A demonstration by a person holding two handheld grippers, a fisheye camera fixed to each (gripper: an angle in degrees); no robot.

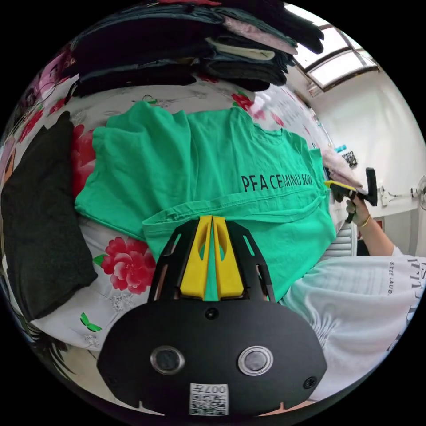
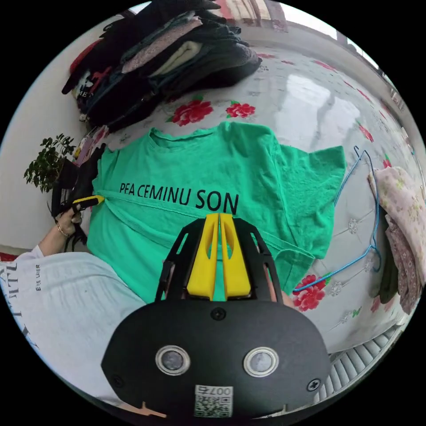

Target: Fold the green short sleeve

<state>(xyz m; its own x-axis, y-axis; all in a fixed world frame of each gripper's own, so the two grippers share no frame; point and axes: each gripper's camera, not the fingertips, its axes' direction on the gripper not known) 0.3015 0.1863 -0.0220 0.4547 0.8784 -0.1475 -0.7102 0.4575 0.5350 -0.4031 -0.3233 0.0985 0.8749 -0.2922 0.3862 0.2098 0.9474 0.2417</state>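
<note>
On flowered cloth, green shirt, left gripper and right gripper each clamped on its folded hem.

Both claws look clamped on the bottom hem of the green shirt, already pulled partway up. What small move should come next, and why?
Probably carry the hem further toward the collar and lay it down. The left claw and right claw each pinch the doubled edge of the green shirt, whose hem now lies just below the printed lettering, so the bottom fold is only partly made. The sleeves are spread flat on the floral cover.
</note>
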